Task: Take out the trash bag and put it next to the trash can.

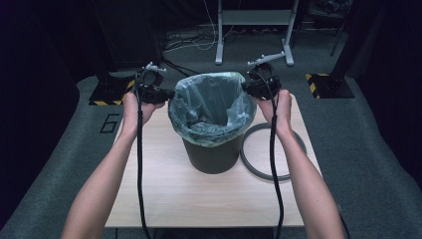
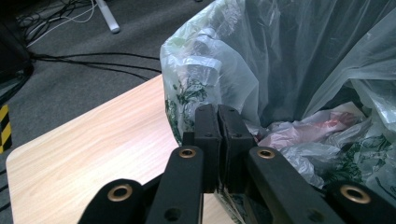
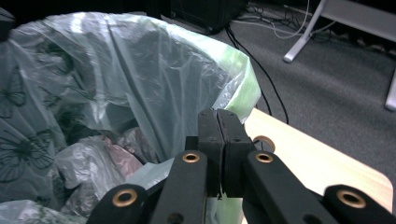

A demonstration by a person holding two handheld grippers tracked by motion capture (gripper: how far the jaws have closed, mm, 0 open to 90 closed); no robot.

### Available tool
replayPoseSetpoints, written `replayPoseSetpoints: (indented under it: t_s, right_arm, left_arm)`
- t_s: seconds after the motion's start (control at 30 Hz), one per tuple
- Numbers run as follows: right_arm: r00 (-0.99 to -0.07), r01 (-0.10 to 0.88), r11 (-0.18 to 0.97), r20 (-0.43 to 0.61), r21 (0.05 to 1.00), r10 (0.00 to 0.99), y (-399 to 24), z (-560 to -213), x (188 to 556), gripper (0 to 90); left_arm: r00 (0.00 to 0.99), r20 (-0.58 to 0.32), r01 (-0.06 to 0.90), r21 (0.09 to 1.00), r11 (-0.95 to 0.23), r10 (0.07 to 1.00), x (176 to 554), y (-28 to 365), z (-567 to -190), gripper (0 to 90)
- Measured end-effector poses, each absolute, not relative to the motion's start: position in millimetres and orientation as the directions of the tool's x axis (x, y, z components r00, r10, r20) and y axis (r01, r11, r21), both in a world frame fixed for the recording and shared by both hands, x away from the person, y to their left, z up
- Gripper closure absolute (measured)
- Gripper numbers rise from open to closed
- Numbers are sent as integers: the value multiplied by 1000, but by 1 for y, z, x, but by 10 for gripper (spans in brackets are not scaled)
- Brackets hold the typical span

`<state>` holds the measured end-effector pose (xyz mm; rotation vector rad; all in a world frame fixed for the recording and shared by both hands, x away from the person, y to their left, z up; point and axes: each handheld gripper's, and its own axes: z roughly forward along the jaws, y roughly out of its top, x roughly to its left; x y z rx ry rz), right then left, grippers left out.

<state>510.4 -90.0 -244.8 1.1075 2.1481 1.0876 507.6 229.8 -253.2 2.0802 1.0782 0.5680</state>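
A pale green bin bag lined a dark round bin that stood near the middle of the wooden table, a little toward its far edge. The bag's rim folded out over the bin's top, and crumpled plastic waste lay inside it. We held the bag at two opposite sides. Our left gripper was at the bag's left rim, and in the left gripper view its black jaws were pressed together at the folded plastic; whether a layer of film lay pinched between them we could not tell. Our right gripper was at the bag's right rim, its jaws likewise closed tight against each other beside the green fold in the right gripper view. A dark grey ring lay flat on the table just right of the bin, near the right edge. Beyond the far edge were grey carpet, loose cables and a light metal stand.
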Motion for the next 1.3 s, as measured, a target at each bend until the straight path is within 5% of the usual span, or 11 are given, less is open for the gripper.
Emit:
replayPoseSetpoints:
  t_s: [0.37, 0.63, 0.77, 0.8, 0.9, 1.03, 1.2, 1.3]
  right_arm:
    - [-585, 397, 328, -38, 857, 810, -85, -224, 498, 895]
    - [-600, 374, 314, -30, 873, 800, -85, -213, 492, 895]
    - [-600, 404, 320, -16, 857, 800, -86, -222, 499, 867]
    - [-593, 426, 330, -16, 843, 805, -86, -229, 502, 772]
    - [-579, 444, 334, -18, 832, 815, -88, -235, 503, 713]
    - [-548, 495, 310, 14, 812, 837, -99, -247, 501, 508]
    - [-541, 526, 302, 39, 795, 840, -105, -253, 494, 450]
    - [-550, 554, 321, 48, 768, 834, -107, -258, 491, 564]
  left_arm:
    - [565, 64, 513, 754, -410, 823, 508, 227, -251, 891]
    - [533, 118, 532, 724, -440, 838, 520, 220, -257, 529]
    - [529, 147, 521, 721, -457, 836, 526, 218, -262, 635]
    - [534, 145, 512, 728, -455, 833, 526, 217, -263, 727]
    - [532, 182, 496, 725, -479, 827, 524, 213, -262, 757]
    - [524, 219, 476, 725, -497, 823, 521, 210, -260, 780]
    - [518, 253, 449, 733, -511, 817, 515, 206, -255, 849]
    - [523, 274, 444, 720, -533, 807, 513, 204, -252, 879]
